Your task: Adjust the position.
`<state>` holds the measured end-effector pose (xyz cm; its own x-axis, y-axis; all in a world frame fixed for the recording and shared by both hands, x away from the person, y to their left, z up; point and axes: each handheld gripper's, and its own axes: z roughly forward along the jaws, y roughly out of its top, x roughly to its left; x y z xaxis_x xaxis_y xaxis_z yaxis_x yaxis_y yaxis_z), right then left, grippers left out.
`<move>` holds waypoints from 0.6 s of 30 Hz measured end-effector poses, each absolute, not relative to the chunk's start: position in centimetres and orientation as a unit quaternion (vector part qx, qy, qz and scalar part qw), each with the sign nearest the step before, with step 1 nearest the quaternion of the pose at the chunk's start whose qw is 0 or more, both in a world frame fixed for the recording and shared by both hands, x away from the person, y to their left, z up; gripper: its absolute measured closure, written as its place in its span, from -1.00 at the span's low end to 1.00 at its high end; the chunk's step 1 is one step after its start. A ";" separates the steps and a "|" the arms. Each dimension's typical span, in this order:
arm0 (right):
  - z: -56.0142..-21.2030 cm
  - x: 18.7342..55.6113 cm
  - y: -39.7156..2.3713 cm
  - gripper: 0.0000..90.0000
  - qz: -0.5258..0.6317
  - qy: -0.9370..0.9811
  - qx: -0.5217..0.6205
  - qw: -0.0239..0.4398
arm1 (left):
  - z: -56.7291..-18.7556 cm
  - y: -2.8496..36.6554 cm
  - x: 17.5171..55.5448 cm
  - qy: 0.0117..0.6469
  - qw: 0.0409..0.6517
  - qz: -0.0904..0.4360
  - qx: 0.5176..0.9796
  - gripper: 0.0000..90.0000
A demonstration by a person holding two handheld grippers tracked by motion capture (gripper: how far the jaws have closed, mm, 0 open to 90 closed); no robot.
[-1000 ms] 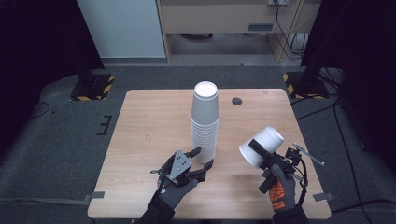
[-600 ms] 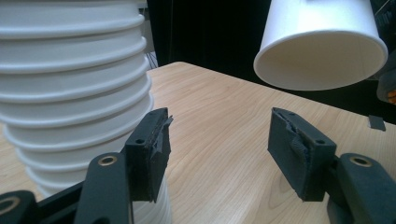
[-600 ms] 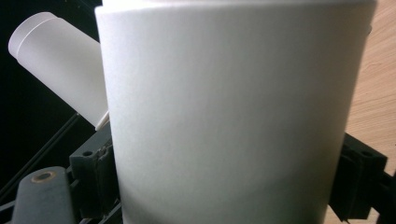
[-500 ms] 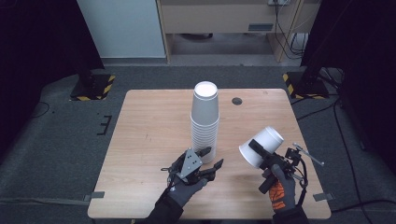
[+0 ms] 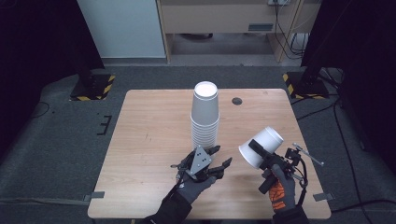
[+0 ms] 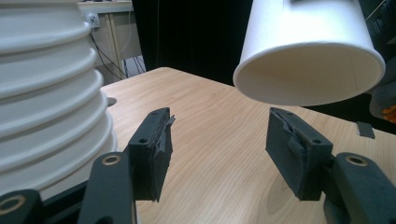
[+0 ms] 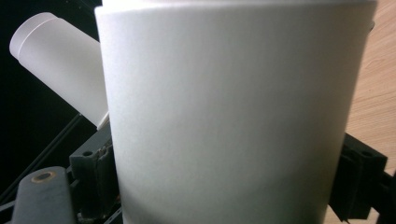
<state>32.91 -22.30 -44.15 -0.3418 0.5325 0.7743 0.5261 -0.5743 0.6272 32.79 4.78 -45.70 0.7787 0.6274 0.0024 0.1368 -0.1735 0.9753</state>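
A tall stack of upturned white cups (image 5: 204,114) stands in the middle of the wooden table (image 5: 149,135). Just right of the stack's foot my left gripper (image 5: 221,156) lies low over the table, open, with nothing between its jaws. In the left gripper view the stack (image 6: 46,93) is at the left, the left gripper (image 6: 224,149) points past it, and the single cup (image 6: 308,51) hangs above to the right, mouth towards me. My right gripper (image 5: 261,149) is shut on that single white cup (image 5: 261,144), held tilted above the table's right front. In the right gripper view the cup (image 7: 233,116) sits between both pads, with the stack (image 7: 56,60) behind it.
A small dark round hole (image 5: 237,101) sits in the tabletop behind the stack. Black-and-yellow striped stand feet rest on the floor at the far left (image 5: 95,86) and far right (image 5: 299,84). The table's front edge is close under both hands.
My left gripper has slid to the right, away from the foot of the stack and towards the held cup. The right gripper and its cup have kept still.
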 end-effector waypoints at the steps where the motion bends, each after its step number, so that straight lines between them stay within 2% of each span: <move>1: -44.1 32.9 -22.3 -0.66 0.677 0.462 0.573 0.002 | -45.7 4.6 32.9 0.260 0.590 0.207 0.736 -0.11; 18: -44.3 32.9 -22.1 -0.66 0.675 0.463 0.575 -0.007 | -46.1 2.3 34.4 0.256 0.596 0.208 0.732 -0.05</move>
<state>32.92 -22.09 -44.32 -0.3393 0.5225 0.7822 0.5421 -0.5709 0.6166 34.38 2.26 -46.13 0.7828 0.6222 -0.0016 0.1271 -0.1574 0.9793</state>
